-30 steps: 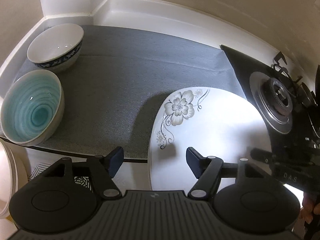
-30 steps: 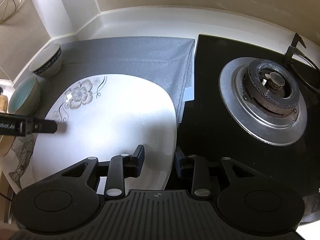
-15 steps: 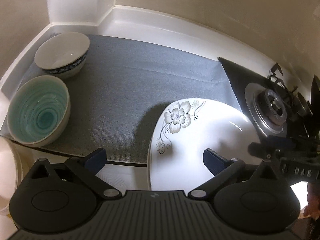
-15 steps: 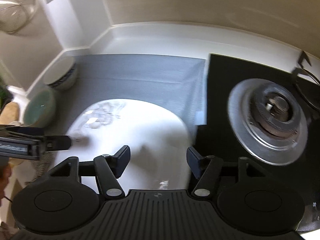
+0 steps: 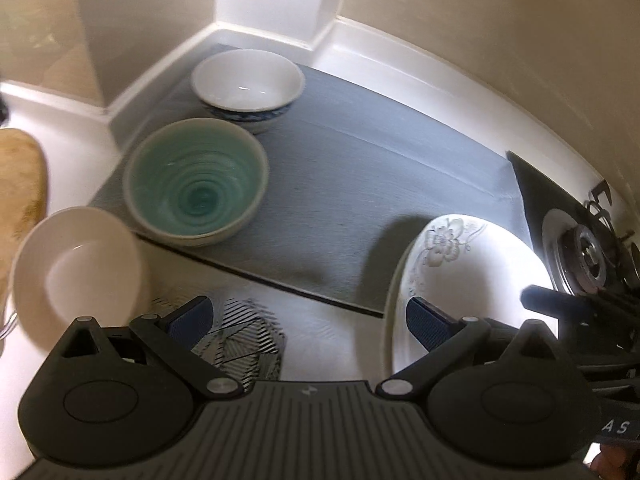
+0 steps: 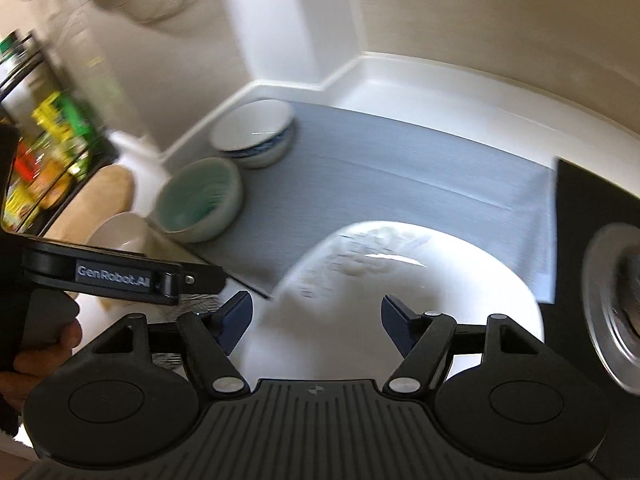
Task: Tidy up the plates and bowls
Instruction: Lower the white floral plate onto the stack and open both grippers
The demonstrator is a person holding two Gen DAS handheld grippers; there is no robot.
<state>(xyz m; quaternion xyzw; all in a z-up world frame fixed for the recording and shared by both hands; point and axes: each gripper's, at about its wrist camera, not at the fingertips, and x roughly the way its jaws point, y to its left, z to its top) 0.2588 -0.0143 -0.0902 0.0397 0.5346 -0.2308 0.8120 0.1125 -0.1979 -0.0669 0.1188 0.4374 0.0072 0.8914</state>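
The large floral plate (image 5: 468,280) lies flat on the counter (image 5: 328,344), partly on the grey mat (image 5: 360,184) and just beside the stove burner (image 5: 580,256), with both grippers above it and neither touching it. The left gripper (image 5: 308,320) has its jaws spread as wide as they go and holds nothing; the right gripper (image 6: 316,316) is empty too, its jaws opening over the plate's near half. The teal bowl (image 5: 196,188) and the blue-rimmed white bowl (image 5: 246,84) sit side by side at the mat's far corner, and a small white plate (image 5: 76,276) stands off the mat at the left (probably next in line). To do this well, I'd clear the floral plate fully before swinging away, then approach the next dish by its rim with the jaws already wide.
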